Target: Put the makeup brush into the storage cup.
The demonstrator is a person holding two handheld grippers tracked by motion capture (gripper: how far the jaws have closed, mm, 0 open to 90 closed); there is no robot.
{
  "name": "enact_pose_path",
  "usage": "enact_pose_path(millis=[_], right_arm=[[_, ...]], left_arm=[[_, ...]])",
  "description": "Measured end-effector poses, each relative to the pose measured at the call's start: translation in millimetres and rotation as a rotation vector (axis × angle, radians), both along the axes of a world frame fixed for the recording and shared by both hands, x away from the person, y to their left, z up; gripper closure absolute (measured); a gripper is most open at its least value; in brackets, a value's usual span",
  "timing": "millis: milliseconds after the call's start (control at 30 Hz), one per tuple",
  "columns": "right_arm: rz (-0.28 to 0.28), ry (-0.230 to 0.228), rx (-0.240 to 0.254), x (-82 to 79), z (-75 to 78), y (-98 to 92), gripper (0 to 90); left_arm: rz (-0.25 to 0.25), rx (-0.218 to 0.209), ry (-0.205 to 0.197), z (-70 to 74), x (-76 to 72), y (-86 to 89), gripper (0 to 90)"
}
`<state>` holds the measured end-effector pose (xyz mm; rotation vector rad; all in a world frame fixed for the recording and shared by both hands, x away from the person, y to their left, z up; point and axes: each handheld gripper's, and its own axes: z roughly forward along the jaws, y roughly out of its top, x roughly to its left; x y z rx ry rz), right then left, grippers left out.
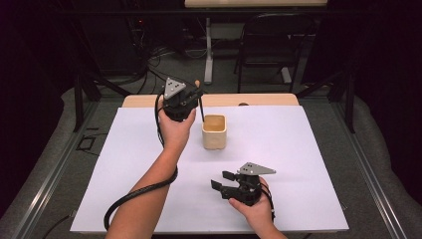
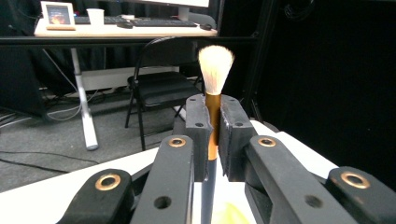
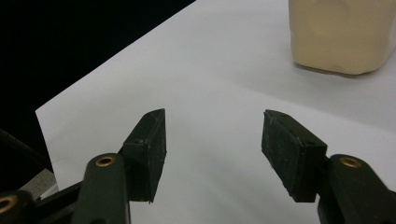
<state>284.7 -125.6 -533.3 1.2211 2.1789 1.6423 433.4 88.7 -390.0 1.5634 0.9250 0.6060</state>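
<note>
The cream-coloured cup (image 1: 214, 131) stood upright on the white sheet (image 1: 278, 144) near the table's middle, its mouth open upward; the inside looked empty apart from the brush (image 2: 215, 84) handle, whose lower end hung just at the cup's far left rim, and whether it touched the cup could not be told. The left gripper (image 1: 195, 94), raised above and just left of the cup, had its jaws clamped on the brush's golden ferrule. The brush's long axis ran near vertical: white bristles up, dark handle down. The right gripper (image 3: 212, 140) rested low over the sheet, near the front edge, jaws spread wide with nothing between them, aimed toward the cup.
</note>
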Motion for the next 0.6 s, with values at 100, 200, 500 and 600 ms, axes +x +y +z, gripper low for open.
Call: enact_pose_path(millis=[100, 200, 500, 600], right_arm=[[0.006, 0.012, -0.015, -0.2, 0.7, -1.1, 40.1], [0.005, 0.012, -0.018, -0.1, 0.7, -1.3, 40.1], [0.000, -0.001, 0.000, 0.1, -0.3, 0.0, 40.1], [0.002, -0.001, 0.003, 0.2, -0.5, 0.2, 40.1]], left_arm=[[-0.010, -0.004, 0.000, 0.2, -1.2, -3.3, 83.7], [-0.017, -0.009, -0.001, 0.4, -2.1, -6.9, 83.7], [-0.032, -0.004, 0.005, -4.5, -3.3, -12.5, 83.7], [-0.030, -0.001, 0.010, -7.9, -2.7, -12.3, 83.7]])
